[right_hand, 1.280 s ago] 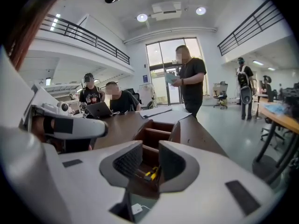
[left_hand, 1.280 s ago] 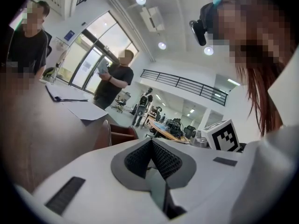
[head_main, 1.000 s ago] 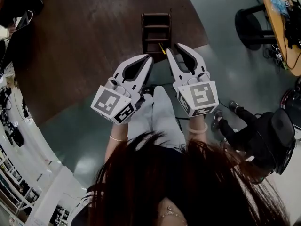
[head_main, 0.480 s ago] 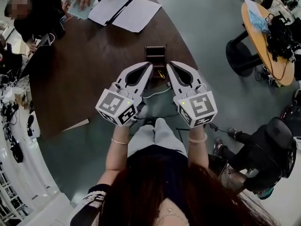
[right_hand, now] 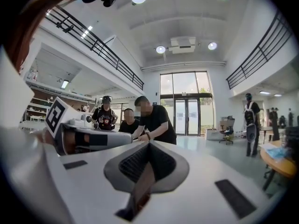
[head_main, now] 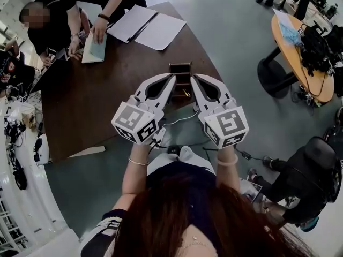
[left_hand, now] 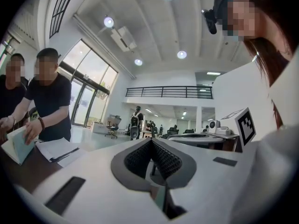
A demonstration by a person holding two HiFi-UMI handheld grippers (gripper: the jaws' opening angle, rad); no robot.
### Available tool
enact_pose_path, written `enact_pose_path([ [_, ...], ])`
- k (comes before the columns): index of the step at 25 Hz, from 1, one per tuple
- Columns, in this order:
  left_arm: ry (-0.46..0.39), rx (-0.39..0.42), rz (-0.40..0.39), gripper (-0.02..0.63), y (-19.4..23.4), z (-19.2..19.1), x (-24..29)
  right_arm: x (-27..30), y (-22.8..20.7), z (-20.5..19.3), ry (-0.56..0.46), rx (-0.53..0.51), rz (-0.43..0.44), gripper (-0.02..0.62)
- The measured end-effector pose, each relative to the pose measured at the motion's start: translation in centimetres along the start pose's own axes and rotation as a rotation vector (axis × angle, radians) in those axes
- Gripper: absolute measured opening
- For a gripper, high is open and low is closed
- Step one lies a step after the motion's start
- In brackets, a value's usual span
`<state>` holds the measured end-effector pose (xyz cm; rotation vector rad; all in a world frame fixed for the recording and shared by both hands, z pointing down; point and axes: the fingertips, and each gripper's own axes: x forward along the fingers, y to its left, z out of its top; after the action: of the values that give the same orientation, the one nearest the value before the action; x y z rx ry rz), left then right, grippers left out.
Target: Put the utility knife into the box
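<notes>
The left gripper (head_main: 171,78) and the right gripper (head_main: 194,78) are held side by side over the near edge of a dark brown table (head_main: 96,106), both pointing away from the person. In the left gripper view, the jaws of the left gripper (left_hand: 151,140) are pressed together with nothing between them. In the right gripper view, the right gripper (right_hand: 148,143) is also clenched and empty.

A small dark box (head_main: 180,68) with compartments stands on the table, just in front of the two gripper tips. A thin yellow thing, which seems to be the utility knife (head_main: 185,92), lies at the near end of the box, in the gap between the two grippers and a little closer to the right one. Whether it is inside the box or beside it, I cannot tell. No gripper touches it.

White papers (head_main: 144,28) lie at the far end of the table.
</notes>
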<state>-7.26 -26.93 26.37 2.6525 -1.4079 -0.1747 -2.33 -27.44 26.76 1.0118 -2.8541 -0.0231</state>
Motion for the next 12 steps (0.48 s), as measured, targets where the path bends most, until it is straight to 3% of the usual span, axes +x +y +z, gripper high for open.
enact_pose_path([
  [12, 0.006, -0.013, -0.017, 0.0, -1.1, -0.4, -1.4, -0.7, 1.2, 0.1, 0.013, -0.026, 0.012, 0.015],
])
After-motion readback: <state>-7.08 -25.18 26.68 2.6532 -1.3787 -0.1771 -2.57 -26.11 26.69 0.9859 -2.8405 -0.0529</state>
